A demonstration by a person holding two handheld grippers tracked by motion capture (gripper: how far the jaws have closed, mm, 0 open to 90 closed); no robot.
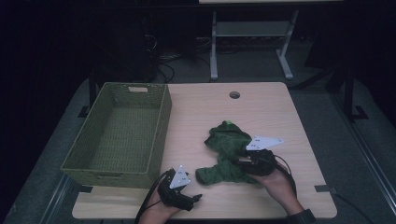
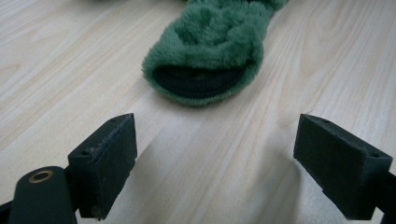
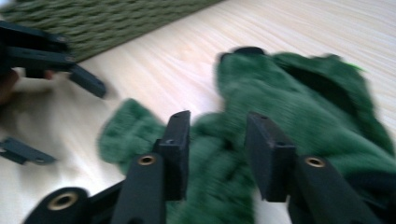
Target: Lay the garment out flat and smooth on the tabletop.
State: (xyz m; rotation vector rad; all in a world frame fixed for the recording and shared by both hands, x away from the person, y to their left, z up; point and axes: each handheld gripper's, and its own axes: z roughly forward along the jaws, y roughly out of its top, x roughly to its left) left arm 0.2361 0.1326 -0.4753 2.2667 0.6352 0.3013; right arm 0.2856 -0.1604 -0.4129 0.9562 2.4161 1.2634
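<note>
Here green fleece garment between right gripper fingers.

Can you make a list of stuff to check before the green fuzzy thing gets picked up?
1. Left tool open: ok, its jaws stand wide with only table between them.
2. Left tool lined up with the green cloth: ok, the cloth's dark-lined end lies straight ahead, not yet reached.
3. Right tool over the cloth: ok, fuzzy cloth sits between its jaws.
4. Right tool pinching the cloth: cannot tell, the picture is blurred.
5. Basket ready: ok, nothing inside it.
6. Cloth fully on the table: ok, away from the edges.
</note>
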